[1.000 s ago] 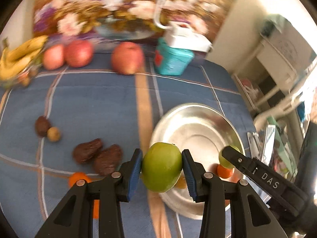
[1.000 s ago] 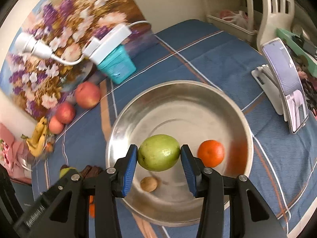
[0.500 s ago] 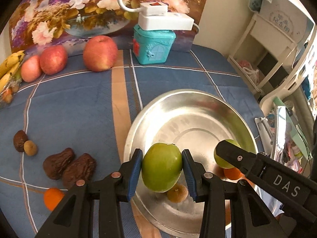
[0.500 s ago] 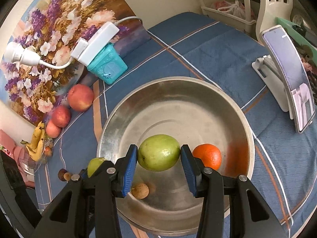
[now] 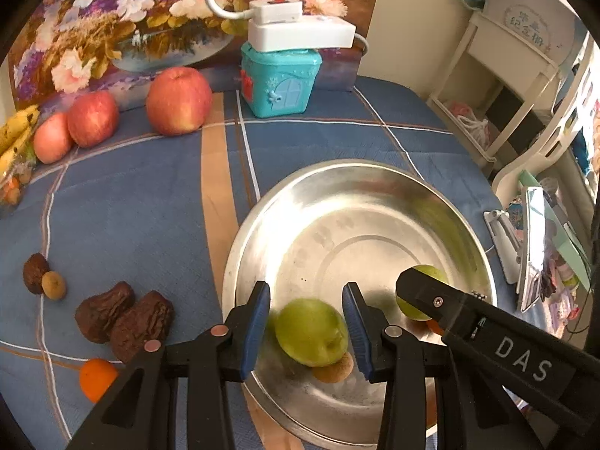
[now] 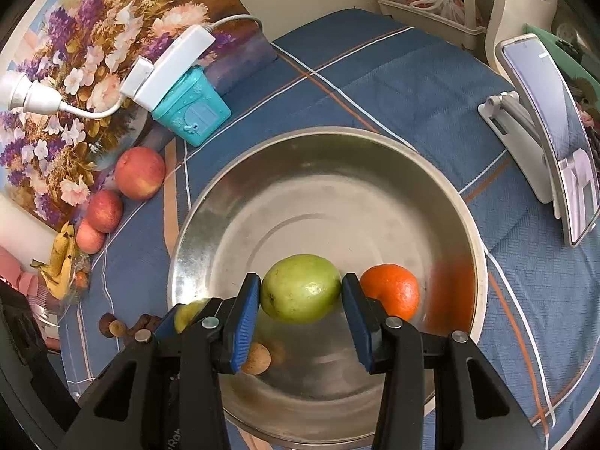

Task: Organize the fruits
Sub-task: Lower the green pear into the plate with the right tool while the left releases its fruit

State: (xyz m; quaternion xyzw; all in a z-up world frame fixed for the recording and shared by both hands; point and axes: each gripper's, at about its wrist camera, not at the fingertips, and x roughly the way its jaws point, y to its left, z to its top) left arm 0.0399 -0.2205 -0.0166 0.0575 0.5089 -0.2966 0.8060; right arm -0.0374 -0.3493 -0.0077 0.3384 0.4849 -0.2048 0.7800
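A steel bowl [image 5: 375, 195] [image 6: 337, 150] stands on the blue cloth. My left gripper [image 5: 305, 332] is open over the bowl's near side; a green fruit [image 5: 311, 332] lies loose between its fingers, with a gap on each side, beside a small brown fruit [image 5: 337, 369]. My right gripper [image 6: 300, 300] is shut on a second green fruit [image 6: 300, 287] above the bowl. An orange [image 6: 390, 294] and the small brown fruit [image 6: 257, 358] lie in the bowl. The right gripper's arm [image 5: 487, 337] crosses the left wrist view at lower right.
Three red apples [image 5: 178, 99] [image 6: 138, 172] and bananas [image 5: 15, 135] sit at the back by a flower picture. A teal box [image 5: 279, 78] carries a white power strip. Dark dried fruits [image 5: 123, 315] and a small orange [image 5: 95, 377] lie left of the bowl. A phone stand [image 6: 543, 131] is right.
My left gripper moved over the bowl and opened, letting the green fruit go into the bowl. My right gripper stayed shut on its green fruit over the bowl.
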